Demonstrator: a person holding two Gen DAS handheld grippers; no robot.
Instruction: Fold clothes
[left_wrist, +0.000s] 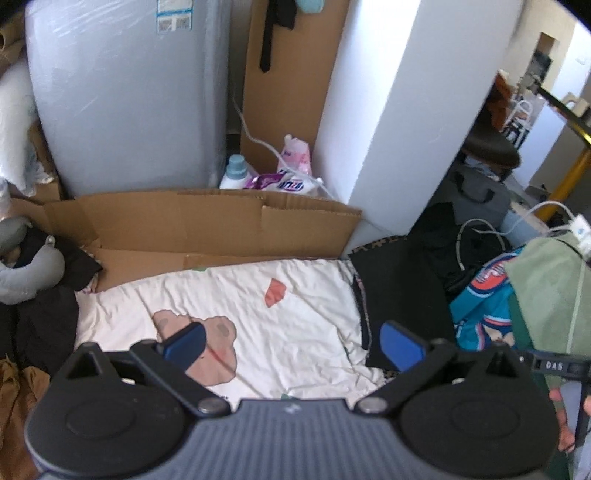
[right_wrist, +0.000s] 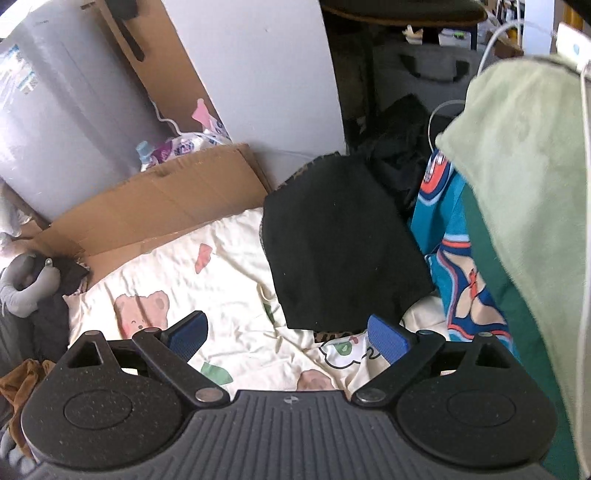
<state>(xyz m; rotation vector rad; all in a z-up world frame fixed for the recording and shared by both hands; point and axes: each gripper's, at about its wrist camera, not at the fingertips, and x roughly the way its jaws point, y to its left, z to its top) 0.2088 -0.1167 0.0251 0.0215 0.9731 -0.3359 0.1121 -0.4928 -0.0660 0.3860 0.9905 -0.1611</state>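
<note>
Risk first, left wrist view. The left gripper (left_wrist: 291, 345) hangs above the sheet (left_wrist: 295, 314) with fingers spread and nothing between them. The black garment (left_wrist: 402, 291), apparently already folded, lies at the sheet's right edge, partly over it. Right of the garment a loose pile (left_wrist: 484, 306) of teal printed cloth leans under a green cloth (left_wrist: 546, 295); a white cable (left_wrist: 517, 221) trails across this heap. In my judgement a reach into that pile could snag the cable or drag several pieces at once. A hand (left_wrist: 565, 421) shows at the lower right edge, beside a black part marked "DAS". Behind the sheet, past the cardboard (left_wrist: 207, 225), a purple pouch (left_wrist: 291, 182) carries lettering too blurred to read; the label on the wrapped grey bulk (left_wrist: 173, 16) is likewise illegible.

Right wrist view. The right gripper (right_wrist: 288, 338) is also released and empty, over the sheet's near part. The garment sits just beyond its right finger, its lower edge overhanging a leopard-print scrap (right_wrist: 332, 336). A careless sweep could, I judge, undo that fold. The green cloth crowds the right side, close to the gripper. No legible writing here.
</note>
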